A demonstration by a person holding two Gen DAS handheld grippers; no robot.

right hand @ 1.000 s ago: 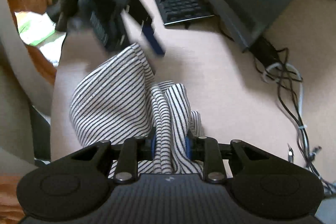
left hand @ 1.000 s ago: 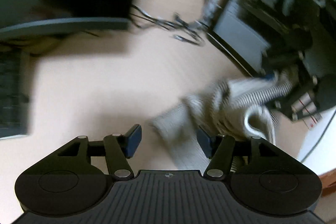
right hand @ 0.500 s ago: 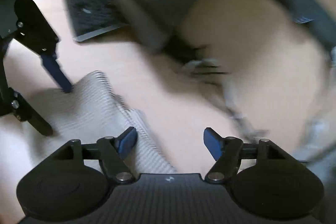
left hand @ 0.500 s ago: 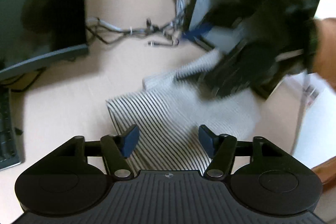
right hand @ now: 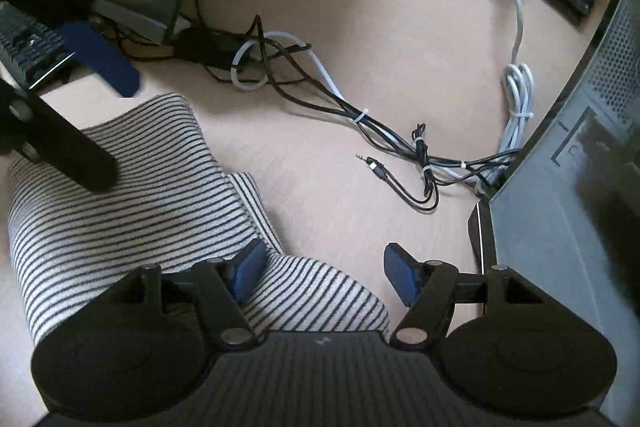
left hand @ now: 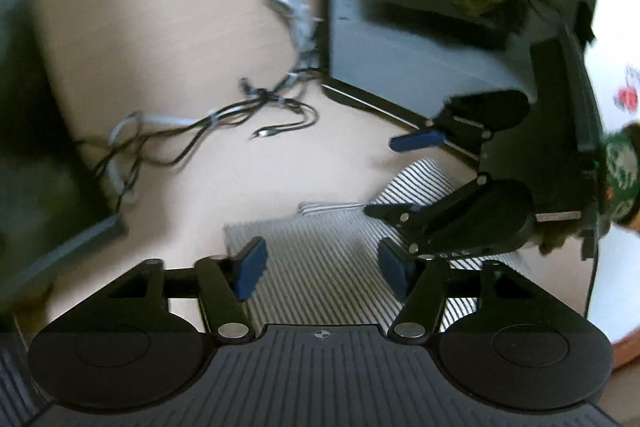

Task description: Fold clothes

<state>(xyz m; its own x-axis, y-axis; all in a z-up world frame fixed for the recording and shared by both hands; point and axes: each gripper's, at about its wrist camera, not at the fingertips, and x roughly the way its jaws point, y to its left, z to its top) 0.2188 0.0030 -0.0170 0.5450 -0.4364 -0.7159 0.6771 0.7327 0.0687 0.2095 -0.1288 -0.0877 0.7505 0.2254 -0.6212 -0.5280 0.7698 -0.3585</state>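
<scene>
Pale wood counter (right hand: 360,7) carries a striped garment (right hand: 132,203), which lies as a compact bundle with one layer over another and a rounded roll at the far edge. In the right wrist view its long axis runs from the near right to the far left. Whether this is a finished fold or a middle one, I cannot tell.

Left gripper (left hand: 320,267) hovers just above the cloth, jaws wide apart and holding nothing; the stripes show between them. Right gripper (right hand: 324,275) is also wide open and empty, at the near right end, with one fingertip over the fabric and the other over bare counter. Both are close to the garment.

Cables (right hand: 360,123) lie beyond, and a computer case (right hand: 580,187) stands at the right.
</scene>
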